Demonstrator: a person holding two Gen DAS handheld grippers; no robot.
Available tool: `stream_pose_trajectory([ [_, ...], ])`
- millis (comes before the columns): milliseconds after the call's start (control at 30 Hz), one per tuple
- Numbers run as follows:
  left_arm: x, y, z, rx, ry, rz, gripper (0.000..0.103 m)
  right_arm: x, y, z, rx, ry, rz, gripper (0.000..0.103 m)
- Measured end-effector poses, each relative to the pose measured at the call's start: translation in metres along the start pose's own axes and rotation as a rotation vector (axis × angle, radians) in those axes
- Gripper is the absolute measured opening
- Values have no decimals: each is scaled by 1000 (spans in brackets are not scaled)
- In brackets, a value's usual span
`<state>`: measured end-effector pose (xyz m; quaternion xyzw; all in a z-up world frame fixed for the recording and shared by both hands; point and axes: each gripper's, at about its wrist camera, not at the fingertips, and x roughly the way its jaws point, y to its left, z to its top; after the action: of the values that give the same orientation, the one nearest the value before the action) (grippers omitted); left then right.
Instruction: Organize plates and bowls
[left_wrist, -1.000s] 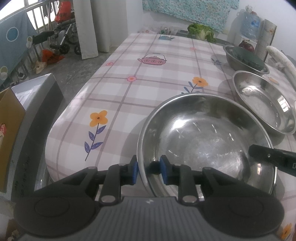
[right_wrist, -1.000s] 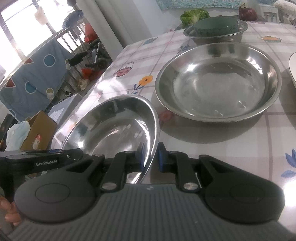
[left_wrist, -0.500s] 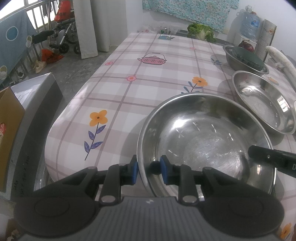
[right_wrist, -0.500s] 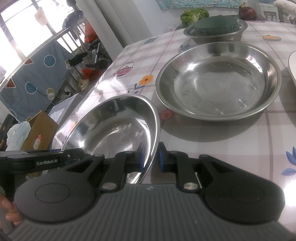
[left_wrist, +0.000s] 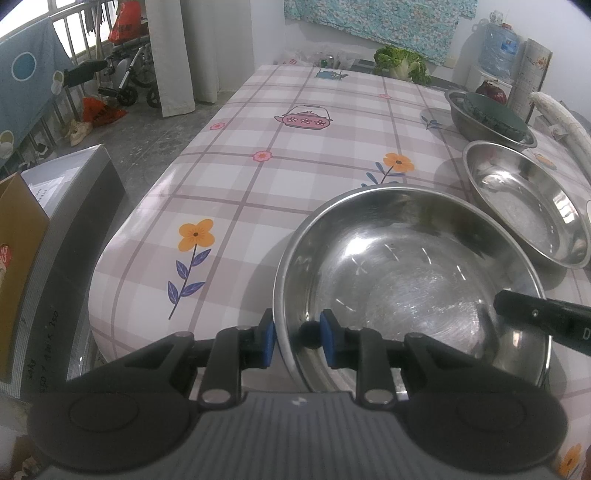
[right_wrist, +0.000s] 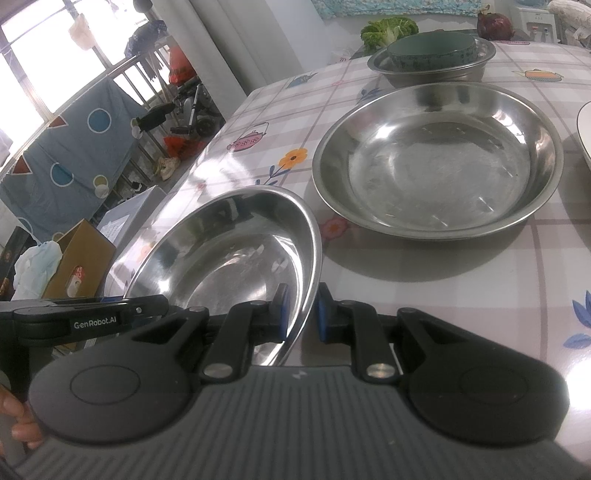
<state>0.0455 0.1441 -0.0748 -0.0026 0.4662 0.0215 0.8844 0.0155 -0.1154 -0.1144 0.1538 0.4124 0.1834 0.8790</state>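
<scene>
A shiny steel bowl (left_wrist: 406, 280) (right_wrist: 229, 258) sits at the near corner of the flowered table, gripped from two sides. My left gripper (left_wrist: 297, 336) is shut on its near left rim, one blue pad outside and one inside. My right gripper (right_wrist: 301, 315) is shut on the opposite rim; its black finger (left_wrist: 543, 321) shows over the bowl in the left wrist view. The left gripper's arm (right_wrist: 88, 321) reaches in from the left in the right wrist view. A wider steel bowl (right_wrist: 436, 158) (left_wrist: 524, 206) lies just beyond, empty.
Farther back a third steel bowl (right_wrist: 432, 70) holds a green bowl (right_wrist: 432, 51). A white plate's edge (right_wrist: 585, 133) shows at far right. Cabbage (left_wrist: 402, 64) lies at the table's far end. Boxes (left_wrist: 55, 229) stand on the floor left of the table edge.
</scene>
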Motion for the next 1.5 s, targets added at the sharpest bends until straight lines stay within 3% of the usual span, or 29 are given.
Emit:
stream_pose_trajectory([
  [1500,-4,-4,-3,9,11,-16,26,0,-1,0,10,-4,-2,15],
])
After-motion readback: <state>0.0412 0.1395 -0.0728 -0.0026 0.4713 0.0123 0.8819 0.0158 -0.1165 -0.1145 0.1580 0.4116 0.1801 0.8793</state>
